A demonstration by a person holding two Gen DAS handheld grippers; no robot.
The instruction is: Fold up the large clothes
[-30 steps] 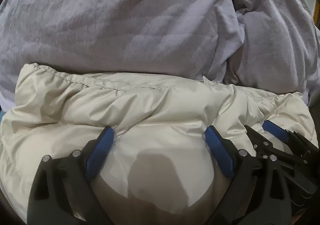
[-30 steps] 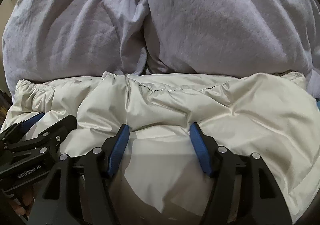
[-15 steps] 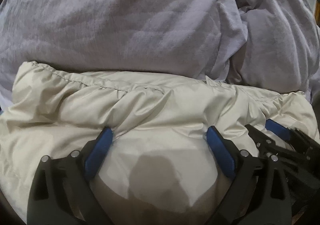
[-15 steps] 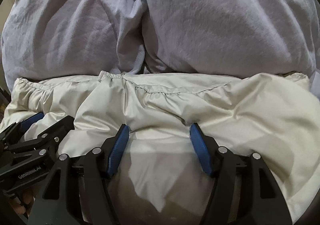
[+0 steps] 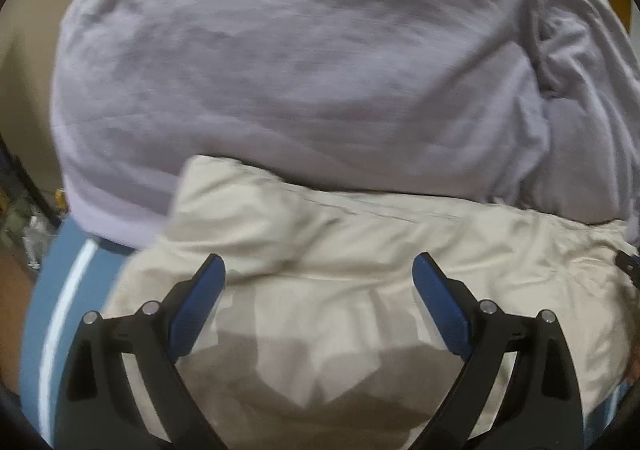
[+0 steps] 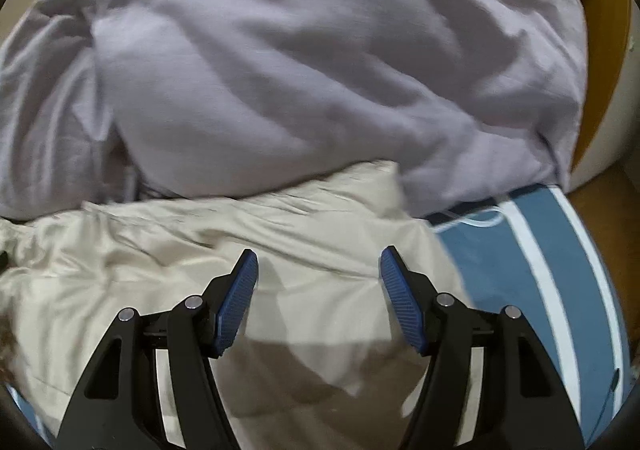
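— Where's the garment?

— The cream puffy jacket point(image 5: 360, 250) lies bunched on a blue sheet with white stripes point(image 6: 540, 270), its far edge pressed against a big heap of lilac bedding point(image 5: 300, 70). In the right wrist view the jacket point(image 6: 200, 270) fills the near left and the striped sheet shows to its right.

— And the tongs?

— The left tongs point(image 5: 319, 270) are spread wide, released, with nothing between the blue pads point(image 5: 198, 306); they hang over the jacket's near part, and whether they touch it I cannot tell. The right tongs point(image 6: 319, 262) are also released, pads apart, above the jacket's right end.

— Anything else in sight?

— At the far right of the right wrist view, some orange-brown wood point(image 6: 604, 70) beyond the bedding. The left view's left edge is too blurred to read.
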